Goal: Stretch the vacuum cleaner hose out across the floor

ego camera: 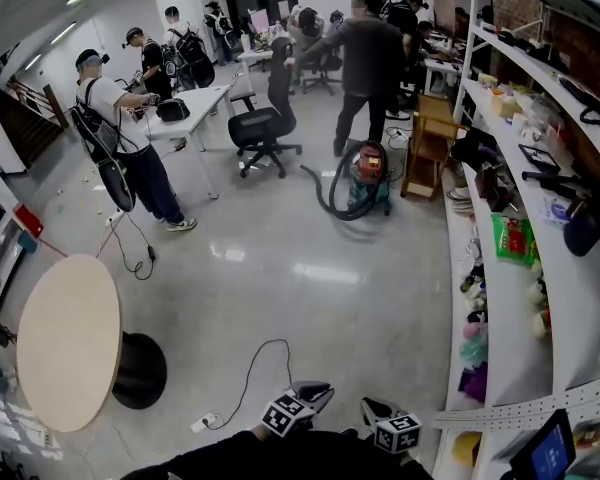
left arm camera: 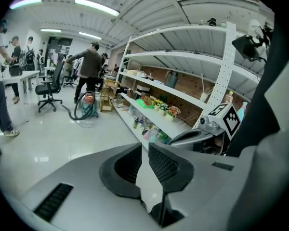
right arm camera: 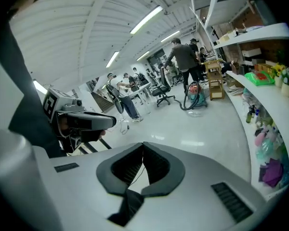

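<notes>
Curling beside the red vacuum cleaner (ego camera: 371, 165) — the dark hose (ego camera: 325, 203) lies looped.

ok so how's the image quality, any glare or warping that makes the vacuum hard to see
Head view: fisheye bows the shelves, ceiling-light glare patches the floor, vacuum cleaner small but sharp. Left gripper view: strong warping, dark corners, vacuum cleaner tiny. Right gripper view: same, vacuum cleaner distant yet readable.

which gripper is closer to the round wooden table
Left. The left gripper hangs right of the round table; the right gripper is farther right, by the shelves.
</notes>
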{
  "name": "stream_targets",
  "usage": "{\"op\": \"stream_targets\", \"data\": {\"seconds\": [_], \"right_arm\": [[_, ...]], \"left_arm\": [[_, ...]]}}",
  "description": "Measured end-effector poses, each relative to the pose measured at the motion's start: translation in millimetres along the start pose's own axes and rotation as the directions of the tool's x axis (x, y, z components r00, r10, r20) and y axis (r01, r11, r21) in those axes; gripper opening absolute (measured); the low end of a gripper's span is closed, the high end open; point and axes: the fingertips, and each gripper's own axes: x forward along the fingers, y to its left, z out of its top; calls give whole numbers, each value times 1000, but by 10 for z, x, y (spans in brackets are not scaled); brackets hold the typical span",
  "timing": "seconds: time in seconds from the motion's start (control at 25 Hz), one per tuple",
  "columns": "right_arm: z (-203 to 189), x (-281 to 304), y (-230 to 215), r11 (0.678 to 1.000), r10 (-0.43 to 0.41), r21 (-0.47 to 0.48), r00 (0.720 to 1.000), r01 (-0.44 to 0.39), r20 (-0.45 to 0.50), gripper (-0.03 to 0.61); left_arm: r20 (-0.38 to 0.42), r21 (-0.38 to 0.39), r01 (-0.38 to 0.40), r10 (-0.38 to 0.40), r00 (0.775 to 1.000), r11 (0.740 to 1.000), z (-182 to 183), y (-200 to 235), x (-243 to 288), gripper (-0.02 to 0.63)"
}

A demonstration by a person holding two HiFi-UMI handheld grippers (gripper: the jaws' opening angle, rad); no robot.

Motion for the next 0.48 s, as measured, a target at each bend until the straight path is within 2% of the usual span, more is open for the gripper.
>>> {"op": "stream_targets", "data": {"seconds": [0.08, 0.16, 0.32, 0.4, 0.48], "right_arm": [[63, 120, 89, 1000, 1, -20, 1000, -2, -15, 14], [90, 260, 227, 999, 1, -39, 999, -3, -37, 15], [-108, 493, 610, 997, -24, -75, 995, 17, -93, 15], [-192, 651, 712, 991, -56, -125, 990, 39, -130, 15], [-105, 784, 710, 982, -92, -180, 984, 63, -155, 15]], "left_arm": [[25, 10, -17, 16, 1000, 1000, 22, 113, -127, 55], [54, -14, -37, 38, 998, 999, -6, 284, -320, 55], [92, -124, -55, 67, 994, 991, -414, 646, -776, 55], [111, -167, -58, 77, 991, 984, -639, 903, -931, 55], [124, -194, -61, 86, 989, 979, -731, 1166, -958, 55]]}}
